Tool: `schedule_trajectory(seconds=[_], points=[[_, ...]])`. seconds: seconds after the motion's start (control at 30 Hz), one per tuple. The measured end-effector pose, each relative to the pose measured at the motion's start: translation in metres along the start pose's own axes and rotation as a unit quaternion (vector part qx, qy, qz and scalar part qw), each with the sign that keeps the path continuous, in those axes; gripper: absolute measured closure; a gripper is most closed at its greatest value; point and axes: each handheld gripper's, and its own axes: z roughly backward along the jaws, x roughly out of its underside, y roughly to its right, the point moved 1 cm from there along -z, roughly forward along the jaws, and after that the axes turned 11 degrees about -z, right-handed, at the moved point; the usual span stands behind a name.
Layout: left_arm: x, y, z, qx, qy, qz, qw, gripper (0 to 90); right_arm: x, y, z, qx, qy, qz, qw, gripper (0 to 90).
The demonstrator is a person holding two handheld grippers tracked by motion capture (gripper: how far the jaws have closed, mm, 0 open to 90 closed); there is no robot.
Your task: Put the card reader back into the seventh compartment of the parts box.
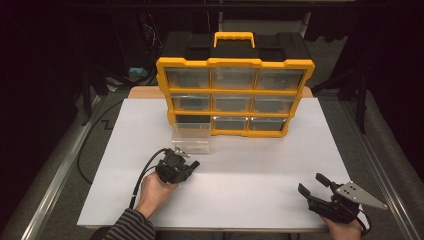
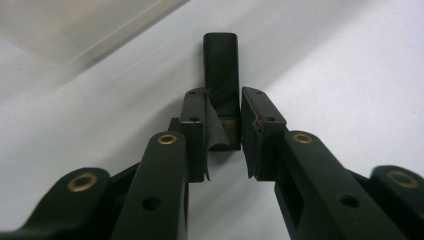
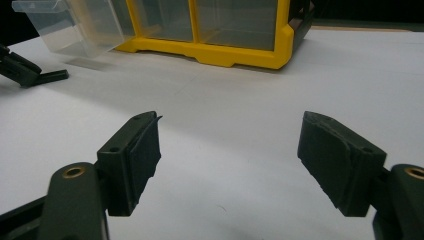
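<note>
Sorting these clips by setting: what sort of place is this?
Probably a lab or workshop recording bench: a white tabletop amid dark surroundings, a yellow drawer organizer with one clear drawer pulled out, and cables behind.

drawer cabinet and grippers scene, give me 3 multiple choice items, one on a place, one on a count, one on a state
1. Where is the pulled-out clear drawer?
A. front of bottom-left slot
B. top-right slot
C. on cabinet's handle

2. How many drawer slots does the yellow cabinet have?
A. six
B. nine
C. twelve

3. What is the left gripper doing?
A. gaping over bare table
B. closed around a small black block
C. gripping the handle

Answers:
1 A, the drawer sits on the table before that empty slot.
2 B, three rows of three.
3 B, the block sits between its nearly closed jaws.
</note>
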Motion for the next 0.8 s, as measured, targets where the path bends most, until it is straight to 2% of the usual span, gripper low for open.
schedule_trajectory(seconds=[0.37,0.8], points=[[0.001,0.002,0.013,0.022,0.016,-0.001,0.9996,73.7,0.0,0.0,0.0,0.001,-0.002,-0.003,1.0,25.3],[0.003,0.003,0.025,0.033,0.033,-0.004,0.9989,73.9,0.0,0.0,0.0,0.0,-0.001,-0.001,1.0,25.3]])
